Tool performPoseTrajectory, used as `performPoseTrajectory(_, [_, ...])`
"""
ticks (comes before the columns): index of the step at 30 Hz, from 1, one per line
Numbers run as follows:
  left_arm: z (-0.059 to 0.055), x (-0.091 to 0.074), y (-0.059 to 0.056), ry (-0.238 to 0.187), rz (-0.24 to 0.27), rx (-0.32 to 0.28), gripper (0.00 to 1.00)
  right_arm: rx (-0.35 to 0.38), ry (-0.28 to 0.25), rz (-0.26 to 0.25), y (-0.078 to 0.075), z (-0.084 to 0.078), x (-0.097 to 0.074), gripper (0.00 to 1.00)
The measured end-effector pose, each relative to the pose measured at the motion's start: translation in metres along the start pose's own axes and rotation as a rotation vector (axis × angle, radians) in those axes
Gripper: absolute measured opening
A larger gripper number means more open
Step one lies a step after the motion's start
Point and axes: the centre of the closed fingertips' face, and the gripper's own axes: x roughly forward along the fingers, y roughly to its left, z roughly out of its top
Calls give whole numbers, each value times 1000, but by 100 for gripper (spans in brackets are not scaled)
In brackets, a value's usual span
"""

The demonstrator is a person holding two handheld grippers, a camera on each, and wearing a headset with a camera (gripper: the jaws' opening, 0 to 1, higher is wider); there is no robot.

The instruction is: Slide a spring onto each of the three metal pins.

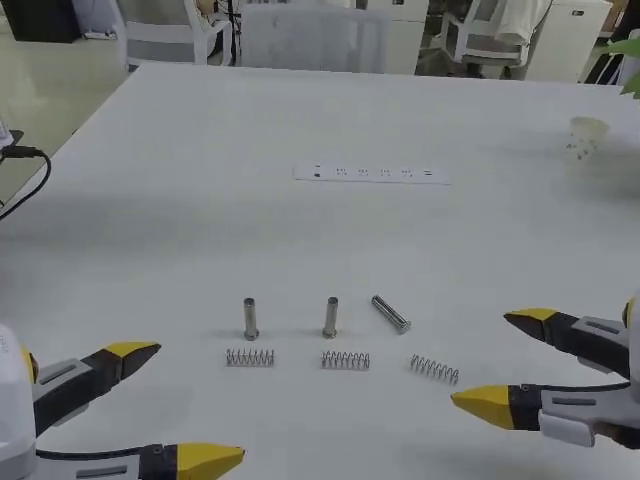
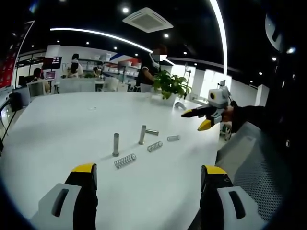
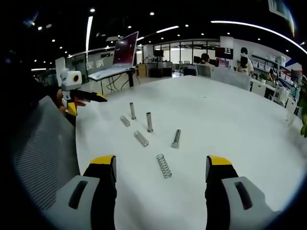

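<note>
White tabletop [image 1: 180,200] stretches across an open office, with chairs [image 1: 160,35] along its far edge. At the near left of the head view the left gripper [image 1: 175,405] hovers with its yellow-tipped jaws spread wide and nothing between them. At the near right the right gripper [image 1: 495,360] is just as wide and empty, just beside the rightmost spring. A white power strip [image 1: 370,174] lies flat farther back near the table's middle, and a pale blurred object [image 1: 587,135], perhaps a small cup, stands toward the far right. Three metal pins form a row between the grippers: the left pin [image 1: 250,318] and middle pin [image 1: 330,316] stand upright on their wider ends, while the right pin [image 1: 390,313] lies on its side at an angle. Just in front of each pin, bare of it, lie the left spring [image 1: 250,357], middle spring [image 1: 345,360] and right spring [image 1: 434,369].
</note>
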Motion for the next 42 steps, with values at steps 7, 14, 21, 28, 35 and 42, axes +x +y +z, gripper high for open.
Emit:
performPoseTrajectory(7, [-1, -1, 0, 6, -2, 0, 86, -13, 10, 2, -6, 4, 5, 76])
performPoseTrajectory(14, [0, -2, 0, 4, 1, 1, 86, -23, 23, 6, -12, 7, 8, 75])
performPoseTrajectory(21, [0, -3, 0, 4, 3, 1, 86, -32, 30, 5, -16, 14, 12, 75])
performPoseTrajectory(28, [0, -4, 0, 1, 5, 1, 85, -53, 36, 9, -22, 22, 17, 75])
performPoseTrajectory(35, [1, -4, 0, 2, 7, 2, 85, -74, 49, 18, -28, 27, 26, 75])
performPoseTrajectory(42, [0, -3, 1, 1, 9, -1, 85, -81, 62, 23, -31, 30, 33, 74])
